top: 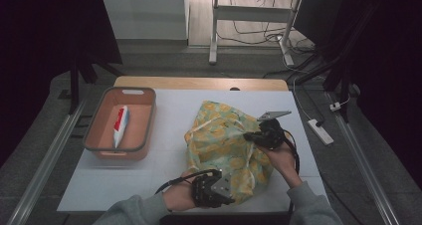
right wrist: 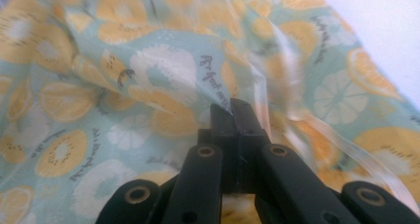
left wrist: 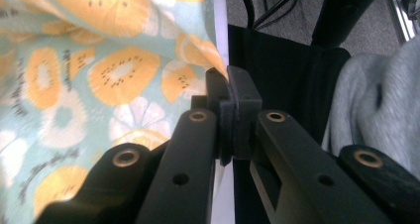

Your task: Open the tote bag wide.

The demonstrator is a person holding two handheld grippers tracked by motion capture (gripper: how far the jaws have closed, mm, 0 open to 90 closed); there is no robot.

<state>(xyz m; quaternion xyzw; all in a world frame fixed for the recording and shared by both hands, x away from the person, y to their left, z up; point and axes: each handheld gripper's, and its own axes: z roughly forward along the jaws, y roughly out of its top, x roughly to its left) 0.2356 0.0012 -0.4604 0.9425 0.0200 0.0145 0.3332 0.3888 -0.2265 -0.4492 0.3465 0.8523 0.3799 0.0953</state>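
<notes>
With both sets of fingers clamped on the cloth (top: 226,148) at centre frame, left gripper (top: 215,187) low, right gripper (top: 260,135) mid-right: lift evenly, keep tension, avoid snagging the ribbon (right wrist: 346,144).

Both grippers, left gripper (top: 211,189) and right gripper (top: 268,134), are black with brass-ringed screw holes. Black cables trail from them. The sleeves (top: 134,209) look grey, perhaps fleece.
</notes>
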